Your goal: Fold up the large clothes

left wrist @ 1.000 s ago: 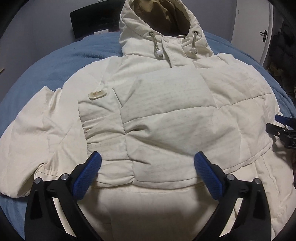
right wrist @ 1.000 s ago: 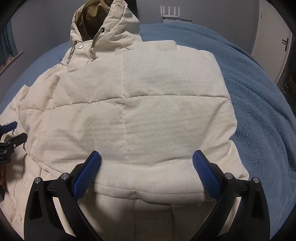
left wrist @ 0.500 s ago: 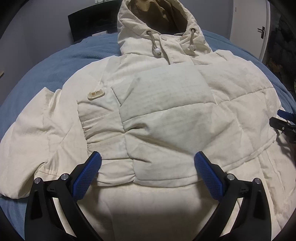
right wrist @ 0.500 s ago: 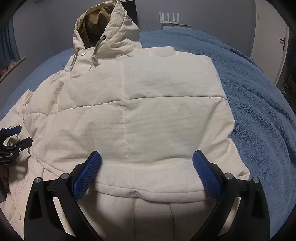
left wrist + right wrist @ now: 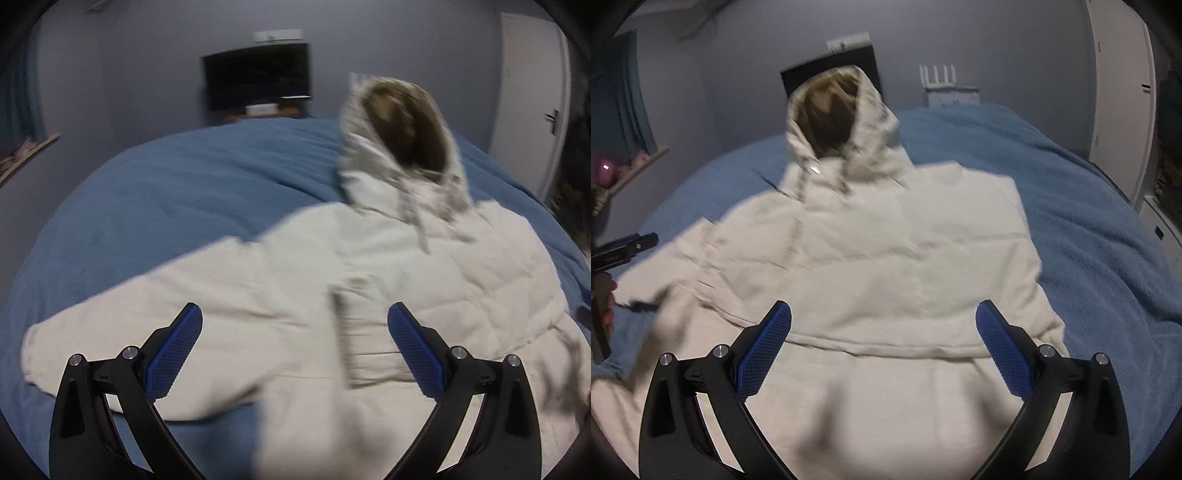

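Observation:
A cream puffer jacket [image 5: 424, 280] with a brown-lined hood [image 5: 402, 125] lies front up on a blue bed. Its left sleeve [image 5: 155, 314] stretches out flat to the left. My left gripper [image 5: 293, 332] is open and empty, above the sleeve and the jacket's left side. In the right wrist view the jacket [image 5: 905, 258] fills the middle, its hood [image 5: 834, 110] at the far end, its right side folded in. My right gripper [image 5: 882, 332] is open and empty above the hem. The left gripper [image 5: 628, 247] shows at the left edge. Both views are blurred.
The blue bedspread [image 5: 177, 192] surrounds the jacket. A dark screen [image 5: 258, 79] stands against the far wall. A white door [image 5: 532, 103] is at the right. A white router [image 5: 938, 79] sits behind the bed. A shelf with small items [image 5: 617, 173] is at the left.
Both grippers have pulled back and risen, so more bed and wall show. The left gripper has swung left over the outstretched sleeve. Both stay open.

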### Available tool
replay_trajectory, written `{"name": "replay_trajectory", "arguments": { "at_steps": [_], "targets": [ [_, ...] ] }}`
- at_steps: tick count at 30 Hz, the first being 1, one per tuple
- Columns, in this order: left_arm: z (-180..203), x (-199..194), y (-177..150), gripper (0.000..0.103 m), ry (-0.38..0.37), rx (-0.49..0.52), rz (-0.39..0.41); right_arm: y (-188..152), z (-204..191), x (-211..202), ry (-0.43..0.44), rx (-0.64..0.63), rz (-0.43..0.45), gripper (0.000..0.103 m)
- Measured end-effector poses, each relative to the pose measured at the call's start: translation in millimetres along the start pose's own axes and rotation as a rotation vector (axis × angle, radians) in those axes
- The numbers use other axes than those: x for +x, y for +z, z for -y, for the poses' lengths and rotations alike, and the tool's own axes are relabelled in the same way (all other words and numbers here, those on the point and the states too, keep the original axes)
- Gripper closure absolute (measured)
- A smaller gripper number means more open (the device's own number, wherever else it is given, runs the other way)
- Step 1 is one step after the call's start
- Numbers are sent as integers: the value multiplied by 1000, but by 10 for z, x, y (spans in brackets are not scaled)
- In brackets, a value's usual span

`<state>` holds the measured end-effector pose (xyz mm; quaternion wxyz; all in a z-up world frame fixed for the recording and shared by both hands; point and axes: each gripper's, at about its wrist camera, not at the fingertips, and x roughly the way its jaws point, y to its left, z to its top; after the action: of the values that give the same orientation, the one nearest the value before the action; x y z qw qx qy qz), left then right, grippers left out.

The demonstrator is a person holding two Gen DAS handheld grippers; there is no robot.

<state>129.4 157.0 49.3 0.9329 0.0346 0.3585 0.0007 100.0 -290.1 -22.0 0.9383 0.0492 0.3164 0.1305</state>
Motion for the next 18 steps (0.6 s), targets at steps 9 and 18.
{"name": "replay_trajectory", "arguments": {
  "at_steps": [9,18],
  "targets": [
    [-1169,138,-421,6,166,-206,-161,34,-634,-72,89,-45,-30,7],
    [-2057,438,-1031,10,152,-662,-345,-215,-938,117,90,-122,-109,7]
  ]
}}
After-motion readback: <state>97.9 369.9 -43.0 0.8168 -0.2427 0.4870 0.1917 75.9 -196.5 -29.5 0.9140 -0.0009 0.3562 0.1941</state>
